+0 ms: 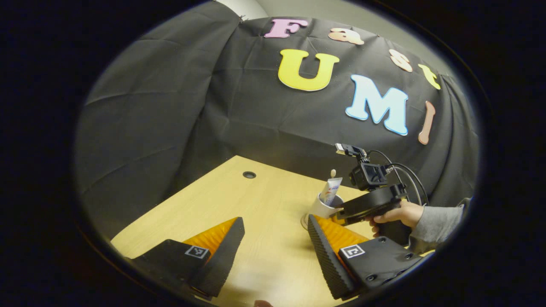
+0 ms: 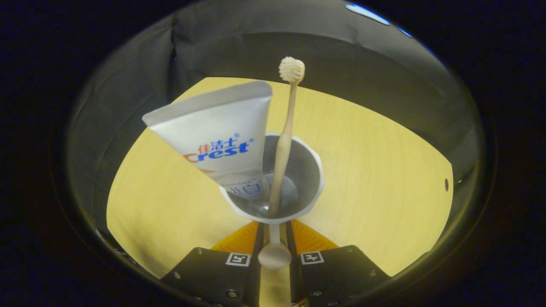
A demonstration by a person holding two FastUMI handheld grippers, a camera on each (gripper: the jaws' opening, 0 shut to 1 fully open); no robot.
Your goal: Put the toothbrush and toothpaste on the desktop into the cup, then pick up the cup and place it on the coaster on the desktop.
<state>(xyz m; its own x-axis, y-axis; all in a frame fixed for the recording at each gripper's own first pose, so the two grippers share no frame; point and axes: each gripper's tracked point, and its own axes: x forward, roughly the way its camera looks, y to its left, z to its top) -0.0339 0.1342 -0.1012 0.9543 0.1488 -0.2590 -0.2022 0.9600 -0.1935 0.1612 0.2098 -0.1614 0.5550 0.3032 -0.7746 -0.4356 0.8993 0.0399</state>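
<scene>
A white cup [image 2: 298, 170] holds the toothpaste tube [image 2: 222, 136] leaning left and the wooden toothbrush [image 2: 283, 140] standing head up. My right gripper [image 2: 274, 232] is shut on the cup's handle [image 2: 274, 255], which sits between its two fingers. In the left gripper view the cup [image 1: 320, 207], with the tube [image 1: 330, 190] and the brush head [image 1: 333, 173], is at the desk's far right. The right gripper [image 1: 367, 204] holds it there, in a person's hand [image 1: 399, 214]. A small pale round edge [image 1: 303, 221] shows by the cup's base; I cannot tell what it is. My left gripper [image 1: 275, 221] is open over the desk, with nothing in it.
The light wooden desk [image 1: 256, 200] has a small dark cable hole [image 1: 249, 175] near its back edge, also seen at the right [image 2: 446, 184]. Black cloth walls close in behind the desk. A grey sleeve [image 1: 439, 226] reaches in from the right.
</scene>
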